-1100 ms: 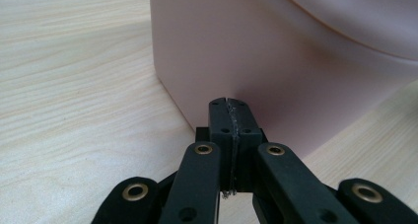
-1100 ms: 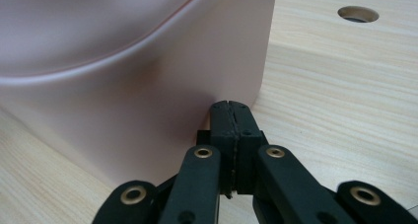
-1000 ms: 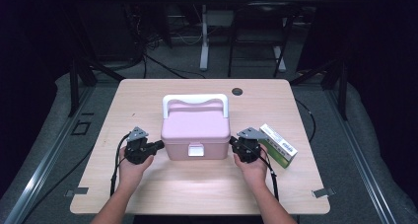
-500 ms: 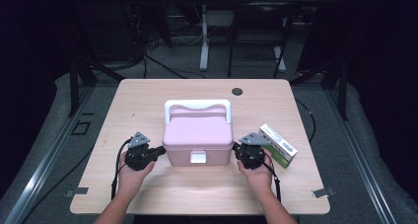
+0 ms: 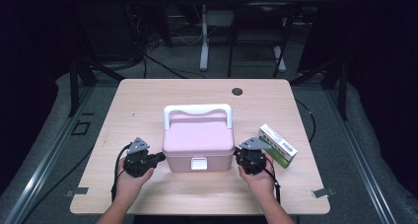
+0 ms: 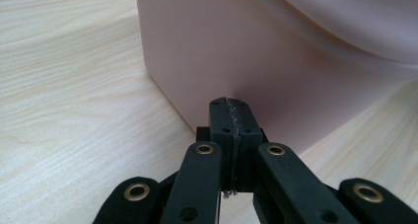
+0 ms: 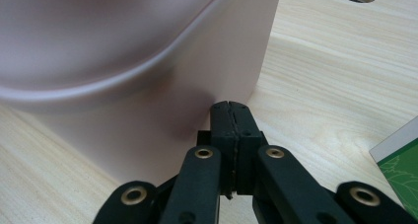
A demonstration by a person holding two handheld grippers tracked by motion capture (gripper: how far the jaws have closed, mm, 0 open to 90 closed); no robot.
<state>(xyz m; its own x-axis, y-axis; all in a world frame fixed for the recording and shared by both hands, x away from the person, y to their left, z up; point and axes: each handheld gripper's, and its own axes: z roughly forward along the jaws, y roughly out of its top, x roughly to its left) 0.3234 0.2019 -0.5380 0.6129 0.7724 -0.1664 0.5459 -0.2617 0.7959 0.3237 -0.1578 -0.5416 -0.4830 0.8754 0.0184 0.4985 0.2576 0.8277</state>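
from the high view, a pink box (image 5: 198, 144) with a white handle is sitting near the front middle of the table (image 5: 148, 95), and the left gripper (image 5: 156, 158) and right gripper (image 5: 238, 155) are pressing in at its two lower sides, each held by a hand. a green and white carton (image 5: 278, 145) is lying just beside the right gripper, so any sideways swing of that hand is likely knocking it toward the table edge. in the left gripper view, the jaws are standing fully closed with nothing between them, their tips meeting the box's side wall (image 6: 236, 51) low down near a corner; pushing there is risking the box pivoting rather than sliding straight. in the right gripper view, the jaws are likewise shut tight and empty, their tips touching the box wall (image 7: 148, 110) under the lid's overhang. with only closed tips squeezing smooth plastic, uneven pressure between the two hands is probably making the box twist, slip out, or tip.
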